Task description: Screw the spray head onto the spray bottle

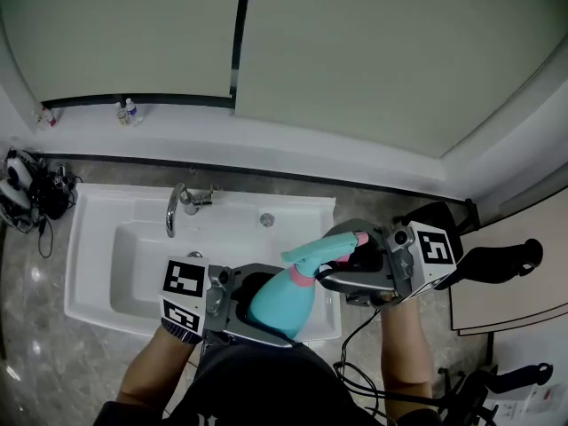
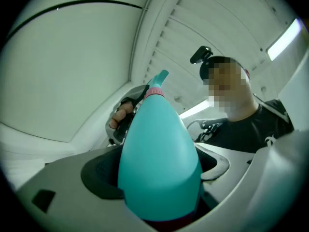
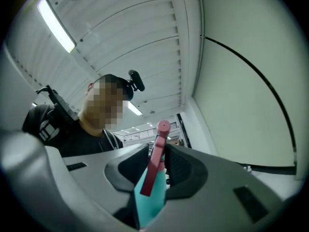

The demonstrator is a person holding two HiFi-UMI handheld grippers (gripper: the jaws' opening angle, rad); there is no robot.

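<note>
The left claw [image 1: 266, 309] hugs the light, slippery plastic bottle [image 1: 286, 295] by its belly while the right claw [image 1: 344, 259], at two o'clock, pinches the stiff spray head [image 1: 315, 252], both sensible holds, I'd say.

The spray bottle [image 1: 282, 302] is tilted over the front right corner of the sink [image 1: 98, 264]. The left claw [image 1: 253, 307] grips its base. Its spray head [image 1: 324, 251], up and to the right, is clamped in the right claw [image 1: 353, 263]. The tap [image 1: 175, 207] stands at the sink's back edge. Small bottles [image 1: 126, 112] sit on the ledge [image 1: 266, 136] behind, far left.
</note>
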